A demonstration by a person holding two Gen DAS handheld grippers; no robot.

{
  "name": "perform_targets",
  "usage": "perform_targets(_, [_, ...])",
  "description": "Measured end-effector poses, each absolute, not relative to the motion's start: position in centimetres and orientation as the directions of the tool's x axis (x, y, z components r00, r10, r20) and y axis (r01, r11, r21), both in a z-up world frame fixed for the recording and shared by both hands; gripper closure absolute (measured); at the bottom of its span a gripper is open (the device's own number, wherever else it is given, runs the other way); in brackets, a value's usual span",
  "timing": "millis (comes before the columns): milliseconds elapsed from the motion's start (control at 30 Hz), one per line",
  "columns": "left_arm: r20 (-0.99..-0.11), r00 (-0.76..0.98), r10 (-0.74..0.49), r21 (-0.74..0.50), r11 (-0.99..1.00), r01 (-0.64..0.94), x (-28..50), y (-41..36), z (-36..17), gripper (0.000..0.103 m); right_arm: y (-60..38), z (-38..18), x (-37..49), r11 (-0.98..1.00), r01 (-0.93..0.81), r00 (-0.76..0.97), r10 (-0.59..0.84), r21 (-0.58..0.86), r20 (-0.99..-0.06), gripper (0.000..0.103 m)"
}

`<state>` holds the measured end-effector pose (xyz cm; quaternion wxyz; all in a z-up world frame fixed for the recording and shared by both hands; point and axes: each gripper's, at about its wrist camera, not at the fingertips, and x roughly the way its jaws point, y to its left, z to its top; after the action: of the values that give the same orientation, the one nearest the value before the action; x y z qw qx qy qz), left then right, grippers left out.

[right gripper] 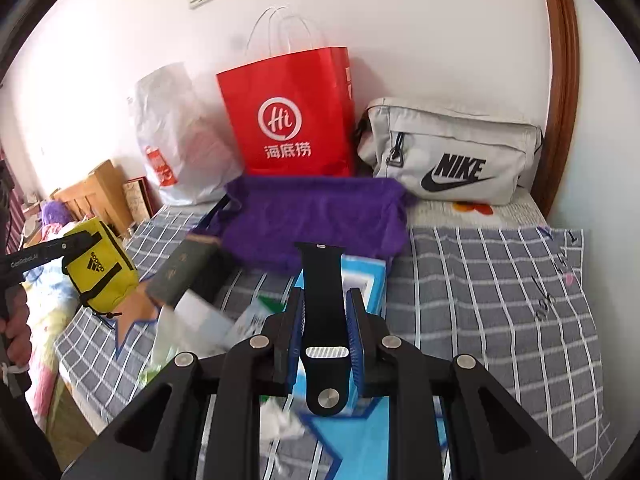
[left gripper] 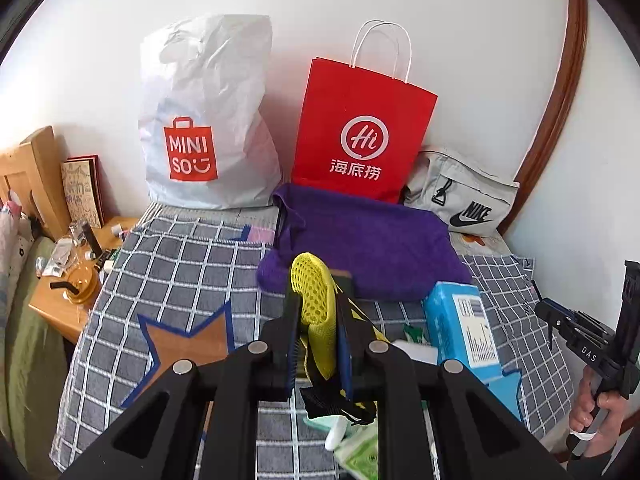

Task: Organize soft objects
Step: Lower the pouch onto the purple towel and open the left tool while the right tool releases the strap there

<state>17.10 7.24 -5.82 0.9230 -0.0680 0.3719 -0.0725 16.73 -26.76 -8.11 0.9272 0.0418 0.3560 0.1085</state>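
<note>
My left gripper (left gripper: 316, 308) is shut on a yellow mesh Adidas pouch (left gripper: 314, 304), held above the checked bed cover; the pouch also shows at the left of the right wrist view (right gripper: 100, 268), in the left gripper (right gripper: 68, 254). My right gripper (right gripper: 325, 316) is shut on a black watch strap (right gripper: 322, 312) above a light blue box (right gripper: 366, 284). A folded purple towel (left gripper: 360, 240) lies ahead of both, also in the right wrist view (right gripper: 316, 216). The right gripper's handle and the hand on it show at the right edge of the left wrist view (left gripper: 600, 352).
Against the wall stand a white Miniso bag (left gripper: 208, 120), a red paper bag (left gripper: 360, 128) and a grey Nike pouch (left gripper: 460, 200). The blue box (left gripper: 464, 320), a dark booklet (right gripper: 184, 272) and tissue packs (left gripper: 356, 448) lie on the bed. A cluttered wooden nightstand (left gripper: 72, 280) is left.
</note>
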Motion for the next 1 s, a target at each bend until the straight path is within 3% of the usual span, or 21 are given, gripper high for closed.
perform_targets(400, [-0.705, 0.698, -0.125, -0.126, 0.991, 0.05, 25.7, 4.8, -5.9, 0.087, -27.0, -8.7, 25.9, 0.965, -0.178, 0.707, 0.261, 0.191, -0.657, 0.082])
perform_targets(1000, [-0.747, 0.628, -0.218, -0.189, 0.975, 0.114, 38.4, 1.3, -10.4, 0.087, -25.9, -11.8, 37.4, 0.969, -0.204, 0.664, 0.242, 0.14, -0.707, 0.082])
